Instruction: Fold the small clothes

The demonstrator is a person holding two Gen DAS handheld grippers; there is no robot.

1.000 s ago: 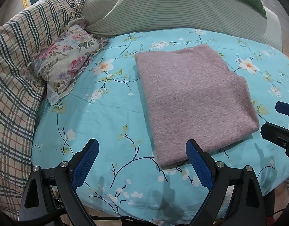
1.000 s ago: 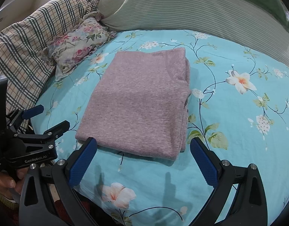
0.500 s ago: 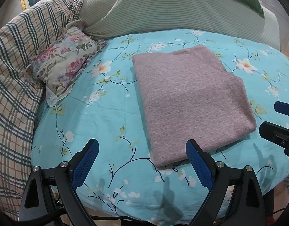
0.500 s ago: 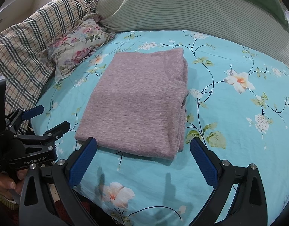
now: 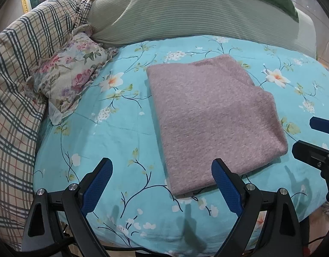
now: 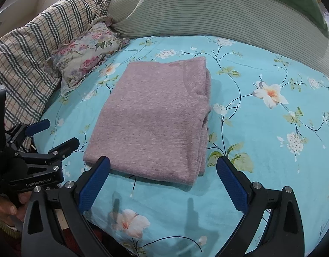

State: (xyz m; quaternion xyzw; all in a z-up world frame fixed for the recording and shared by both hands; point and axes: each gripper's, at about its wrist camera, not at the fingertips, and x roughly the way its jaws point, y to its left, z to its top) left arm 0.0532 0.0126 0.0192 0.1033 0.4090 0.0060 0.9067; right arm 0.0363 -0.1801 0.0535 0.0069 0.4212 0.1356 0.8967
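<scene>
A mauve, fuzzy knit garment (image 6: 155,117), already folded into a thick rectangle, lies flat on the turquoise floral bedsheet (image 6: 260,150), its long axis running away from both cameras toward the green striped pillow (image 6: 196,10) at the head of the bed. The right gripper (image 6: 163,180) hovers over the garment's near short edge, jaws spread wide and empty, so the cloth sits straight ahead between its blue pads. The left gripper (image 5: 161,183), likewise spread and holding nothing, is offset: the garment lies ahead and to its right, only its right pad overlapping the near corner. The right gripper therefore seems the nearer and better aligned; the stacked layer edges face the garment's right side, though how many layers there are is hard to tell.
</scene>
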